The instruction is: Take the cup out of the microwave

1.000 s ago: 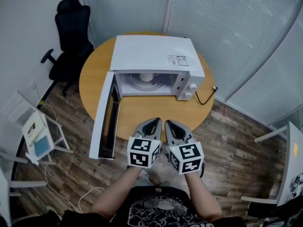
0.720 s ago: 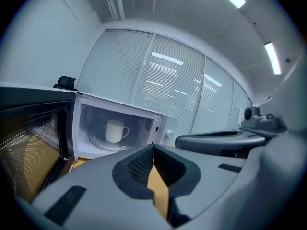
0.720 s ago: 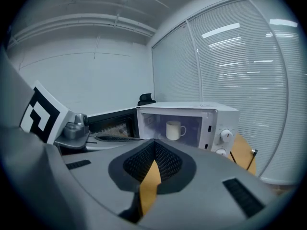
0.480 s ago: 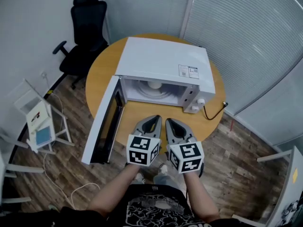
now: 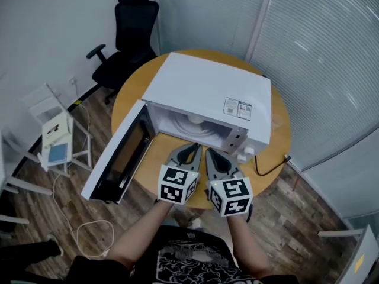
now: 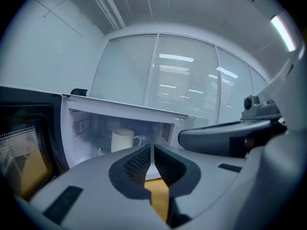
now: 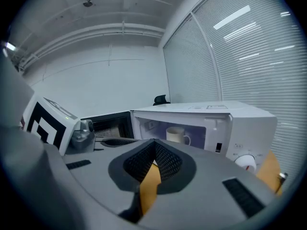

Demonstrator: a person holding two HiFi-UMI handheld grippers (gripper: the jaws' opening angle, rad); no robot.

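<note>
**A:** What changed over the last second?

**B:** The microwave (image 5: 207, 90) was seen square-on and now sits angled on the round counter (image 5: 133, 87). At far left its door (image 5: 115, 164) hangs wide open, as before. Both grippers have come in from the counter's near edge to just before the open cavity.

**A:** Jaws?

**B:** The left gripper (image 6: 152, 150) has its jaws pressed together with nothing between them. The right gripper (image 7: 154, 145), close beside it, is the same and holds nothing.

**A:** Where's the cup?

**B:** The white cup (image 6: 123, 140) stands upright well inside the cavity, handle to the right. It is untouched and apart from both grippers.

**A:** What does that mean for the task?

**B:** I'd judge this as the approach only. One pair of jaws has to spread before it reaches in.

**A:** Any writing?

**B:** There's a sticker (image 5: 237, 108) on the microwave's top, toward the right, with print too small to read. The cubes carry black-and-white square markers. No brand is legible.
</note>
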